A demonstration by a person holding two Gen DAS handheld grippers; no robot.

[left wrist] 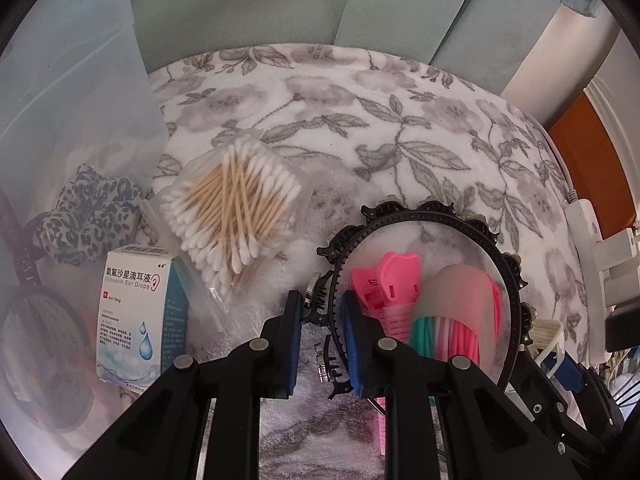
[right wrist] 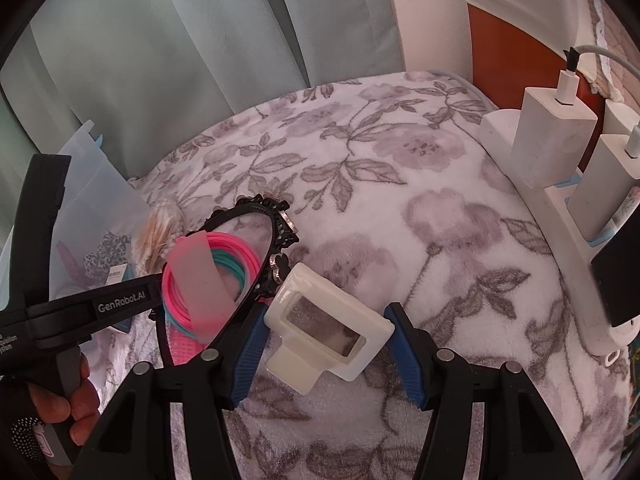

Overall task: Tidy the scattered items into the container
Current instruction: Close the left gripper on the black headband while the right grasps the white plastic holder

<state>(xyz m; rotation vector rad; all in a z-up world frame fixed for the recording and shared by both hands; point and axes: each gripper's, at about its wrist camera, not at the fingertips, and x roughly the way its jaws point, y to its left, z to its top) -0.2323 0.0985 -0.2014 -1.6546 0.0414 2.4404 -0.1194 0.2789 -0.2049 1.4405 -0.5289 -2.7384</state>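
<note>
2 grippers are being used: the left gripper (left wrist: 322, 320) is clamped on the black toothed plastic headband (left wrist: 430, 210); the cream rectangular plastic frame (right wrist: 326, 326) is being straddled crosswise, ungripped, by the right gripper (right wrist: 326, 354).

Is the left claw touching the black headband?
Touching. In the left wrist view, the left claw is shut on the black headband, with its blue pads pressed against the toothed band from both sides.

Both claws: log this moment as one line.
left claw: shut on black headband | right claw: open around white clip, not gripping | bin: holds scrunchie, ear-drops box
</note>
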